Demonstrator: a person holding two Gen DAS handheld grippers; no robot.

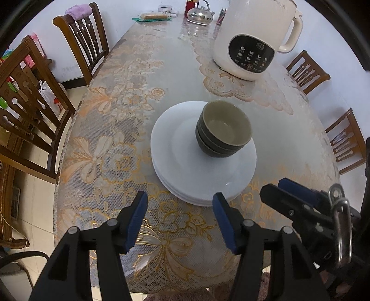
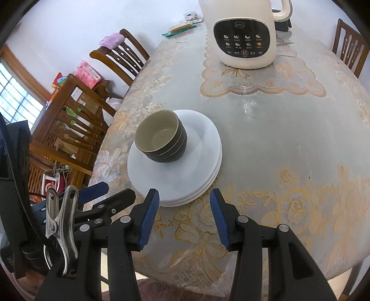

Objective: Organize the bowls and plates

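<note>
A stack of round white plates [image 1: 203, 166], glossy and smooth, sits on the worktop [image 1: 161, 76], near its front edge. I count about three thin rims at the stack's near side. On the plates stand nested bowls [image 1: 223, 129], about three, dark grey and matt outside, pale beige and glazed inside, with rounded walls; they rest off the plates' centre, toward the far side.

The worktop is covered by a cloth [image 1: 104, 143] of netted lace pattern with gold-edged flowers and bows under a shiny clear film. Beyond the plates stands a cream plastic kettle [image 1: 252, 39], tall and rounded, with a black oval control panel and a loop handle; it sits on a scalloped lace mat [image 1: 242, 90]. Farther beyond the plates, at the worktop's far end, is a polished metal teapot [image 1: 200, 15]. Slatted dark wooden chairs [image 1: 81, 41] stand around the worktop.

The left hand-held gripper [image 1: 180, 203] hovers just before the plates' near rim, its black jaws with ribbed blue pads parted about halfway, nothing between them. The right hand-held gripper [image 2: 185, 199] hangs likewise just before the plates, jaws parted somewhat less, empty. In each view the other gripper appears at the side, and a steel clip [image 2: 60, 222] is fixed beside the left one.
</note>
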